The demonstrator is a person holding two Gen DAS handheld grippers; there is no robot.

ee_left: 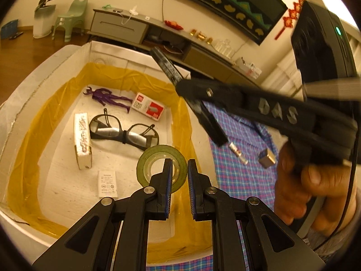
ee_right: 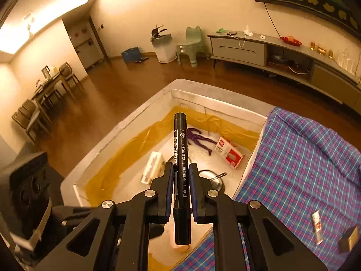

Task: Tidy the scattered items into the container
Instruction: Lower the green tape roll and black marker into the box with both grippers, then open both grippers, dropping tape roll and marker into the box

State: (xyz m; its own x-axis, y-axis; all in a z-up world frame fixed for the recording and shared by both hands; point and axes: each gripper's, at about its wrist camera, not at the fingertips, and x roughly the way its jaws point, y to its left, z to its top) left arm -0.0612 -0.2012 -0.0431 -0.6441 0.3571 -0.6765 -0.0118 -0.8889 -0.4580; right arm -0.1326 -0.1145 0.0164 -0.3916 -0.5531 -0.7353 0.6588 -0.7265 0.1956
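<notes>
My right gripper (ee_right: 179, 180) had its fingers clamped on the black marker (ee_right: 180, 158), which stuck out forward over the white container (ee_right: 135, 115). My left gripper (ee_left: 179, 171) hung with fingers apart and empty, the green tape roll (ee_left: 161, 164) just ahead of its tips. Beyond lay glasses (ee_left: 124, 131), a red box (ee_left: 150, 109) and a purple figure (ee_left: 106, 96). Best move, I judged: lower the marker past the rim, then release it clear of the glasses.

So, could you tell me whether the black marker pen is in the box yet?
Not yet. The black marker pen is clamped in the right tool, held above the white foam box.
</notes>
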